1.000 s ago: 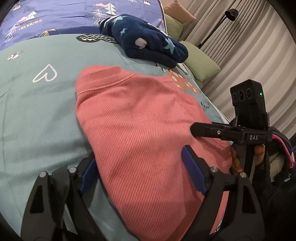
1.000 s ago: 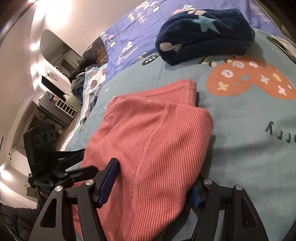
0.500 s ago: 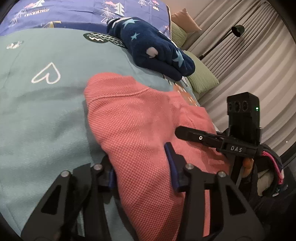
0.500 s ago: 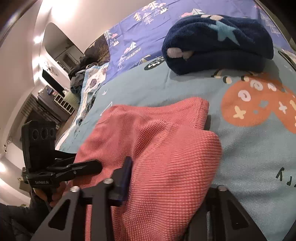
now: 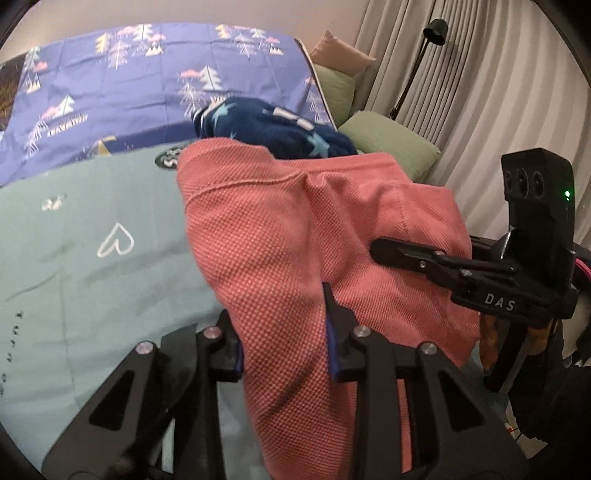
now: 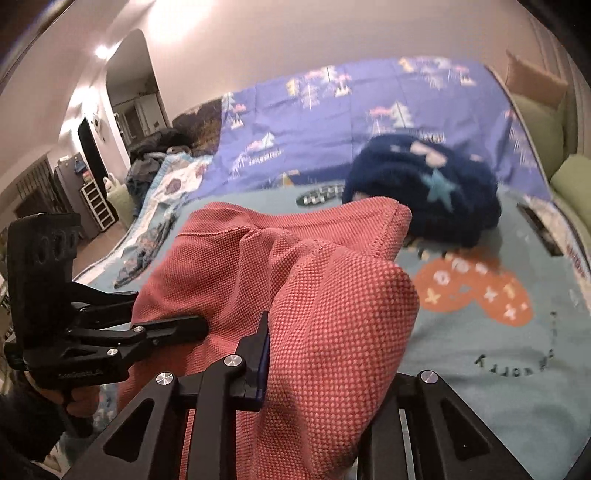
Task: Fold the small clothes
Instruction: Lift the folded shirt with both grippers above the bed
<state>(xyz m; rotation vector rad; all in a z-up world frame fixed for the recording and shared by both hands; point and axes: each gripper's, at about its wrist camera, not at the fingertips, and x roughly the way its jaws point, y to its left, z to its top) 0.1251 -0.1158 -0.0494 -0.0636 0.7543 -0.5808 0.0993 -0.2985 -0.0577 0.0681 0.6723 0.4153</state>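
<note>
A coral-pink knitted garment (image 5: pixel 295 221) hangs bunched and raised off the teal bedcover (image 5: pixel 92 258). My left gripper (image 5: pixel 284 343) has its jaws closing on the near left edge, and the cloth fills the gap between the blue pads. My right gripper (image 6: pixel 325 369) is closing on the near right edge of the same pink garment (image 6: pixel 332 314); its right finger is hidden behind the cloth. Each gripper shows in the other's view: the right gripper (image 5: pixel 406 254) and the left gripper (image 6: pixel 177 328), both with tips at the cloth.
A folded dark blue garment with stars (image 5: pixel 280 125) lies just beyond the pink one. Behind it spreads a purple tree-print blanket (image 5: pixel 129 92). Green pillows (image 5: pixel 388 144), a floor lamp (image 5: pixel 432 29) and curtains stand to the right. Clutter and shelves (image 6: pixel 92 206) are far left.
Both grippers have gone from wide open around the flat pink garment to closed on its near edge. They have risen, lifting and bunching the cloth off the bed.
</note>
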